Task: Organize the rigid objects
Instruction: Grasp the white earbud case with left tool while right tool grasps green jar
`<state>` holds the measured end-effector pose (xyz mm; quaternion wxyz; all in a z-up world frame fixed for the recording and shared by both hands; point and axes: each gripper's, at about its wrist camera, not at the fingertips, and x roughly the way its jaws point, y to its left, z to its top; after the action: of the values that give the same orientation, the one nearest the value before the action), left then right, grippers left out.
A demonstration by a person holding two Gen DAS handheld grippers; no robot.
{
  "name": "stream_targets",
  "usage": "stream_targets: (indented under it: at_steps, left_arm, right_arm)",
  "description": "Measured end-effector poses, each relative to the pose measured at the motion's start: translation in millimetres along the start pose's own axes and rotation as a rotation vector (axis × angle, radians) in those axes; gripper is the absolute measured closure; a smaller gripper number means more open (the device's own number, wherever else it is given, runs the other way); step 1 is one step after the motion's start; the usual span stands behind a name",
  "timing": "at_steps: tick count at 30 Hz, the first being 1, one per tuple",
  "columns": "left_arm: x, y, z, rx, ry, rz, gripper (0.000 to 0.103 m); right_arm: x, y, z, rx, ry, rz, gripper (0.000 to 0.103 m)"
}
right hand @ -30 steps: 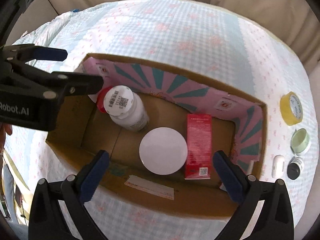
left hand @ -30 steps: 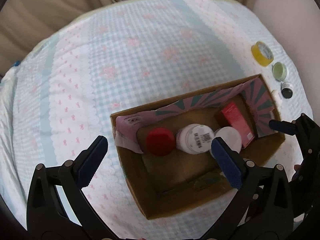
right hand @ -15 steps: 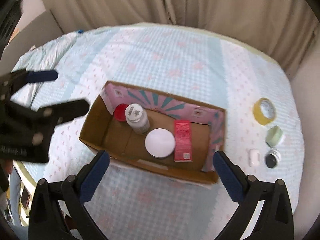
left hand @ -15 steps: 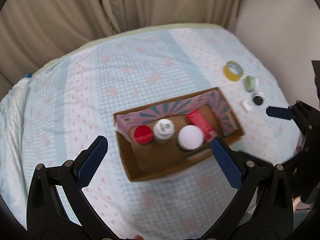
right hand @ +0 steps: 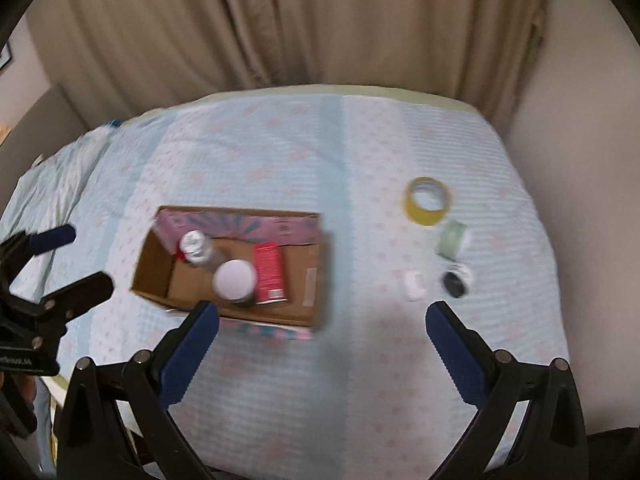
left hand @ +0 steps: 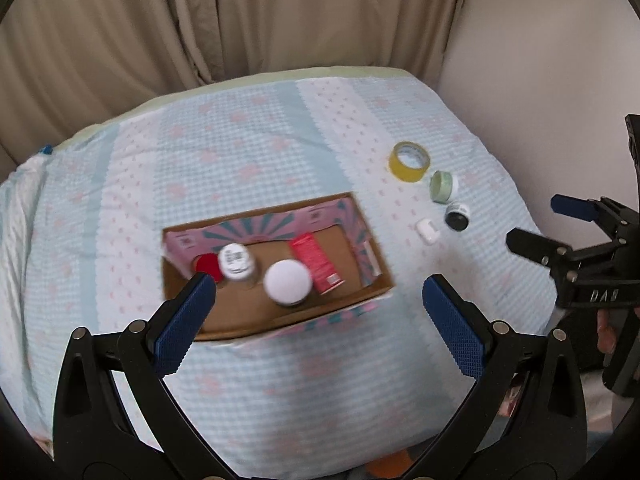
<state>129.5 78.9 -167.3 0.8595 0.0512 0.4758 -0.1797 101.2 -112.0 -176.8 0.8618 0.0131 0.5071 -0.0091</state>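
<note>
- Both grippers are pulling back and up from the cardboard box (left hand: 276, 320), which is now filling far less of each view than a second ago; curtain and wall are now showing above the bed.
- Left gripper (left hand: 320, 324) is hovering over the near edge of the bed with its blue pads spread wide and nothing between them; its left pad is overlapping the box's near left corner in the left wrist view.
- Right gripper (right hand: 322, 342) is likewise gaping wide and carrying nothing, its pads hanging over bare bedspread (right hand: 320, 392) just in front of the box (right hand: 308, 304).
- Each gripper is showing at the edge of the other's view, well apart from the box.
- Inside the box, a red-capped jar (left hand: 208, 266), a white bottle with a barcode label (left hand: 237, 261), a round white lid (left hand: 288, 282) and a red carton (left hand: 316, 262) are sitting in a row, matching their earlier arrangement.
- Beyond the box, to its right on the bedspread, a yellow tape roll (left hand: 409, 161), a pale green jar (left hand: 443, 186), a small black jar (left hand: 457, 216) and a small white case (left hand: 426, 231) are lying near one another, in the same cluster as before.
- Both views are blurring slightly.
</note>
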Motion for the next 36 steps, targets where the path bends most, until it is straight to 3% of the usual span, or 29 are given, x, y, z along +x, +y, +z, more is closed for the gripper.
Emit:
stream_targets:
  at_steps: [9,16,25,36]
  left_arm:
    - [45,-107,21,-0.151,-0.012,0.12,0.0]
    - [111,-164,30,-0.216,0.062,0.173,0.0]
    - [217,-190,35,-0.312,0.181,0.198,0.0]
    - [338,-202,16,-0.438,0.278,0.19,0.006]
  right_arm:
    - [16,-125,19,-0.029,0.021,0.003,0.0]
    - [66,-187,44,-0.015,0.109,0.032,0.0]
    - [149,-224,81,0.083,0.231,0.08,0.0]
    - [267,-237,89,0.196,0.401,0.072,0.0]
